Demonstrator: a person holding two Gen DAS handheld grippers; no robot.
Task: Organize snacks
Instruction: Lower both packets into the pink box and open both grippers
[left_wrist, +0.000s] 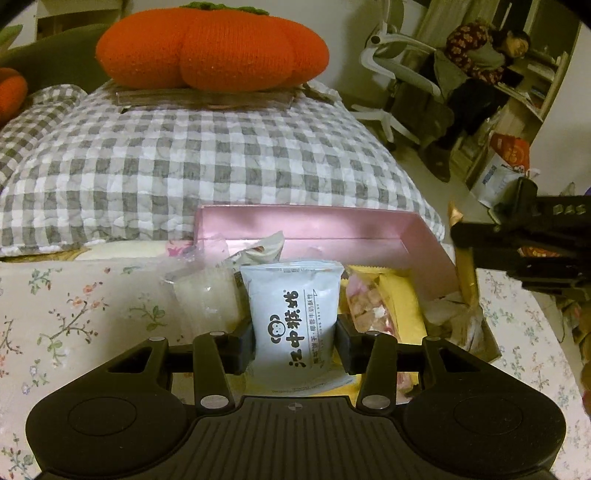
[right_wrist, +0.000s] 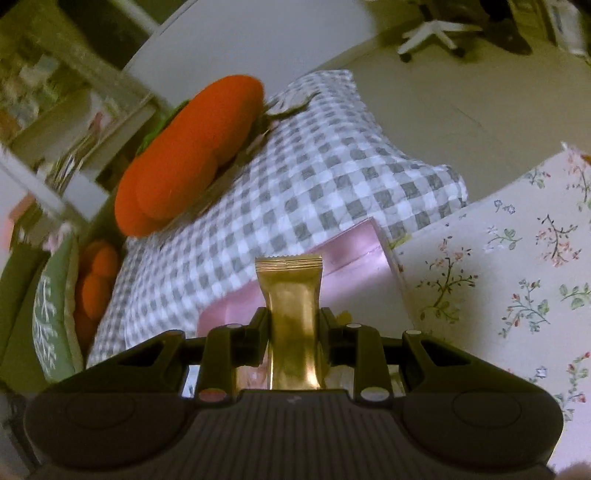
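left gripper (left_wrist: 295, 332) clamps white packet (left_wrist: 293, 317); right gripper (right_wrist: 293, 338) clamps gold packet (right_wrist: 291, 314).

Gold snack packet (right_wrist: 294, 325) between fingers (right_wrist: 258, 338)

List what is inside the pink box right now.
The pink box holds several wrapped snacks: a clear packet of pink-and-white pieces, a yellow packet and crumpled clear wrappers. The white packet in the left gripper covers whatever lies beneath.
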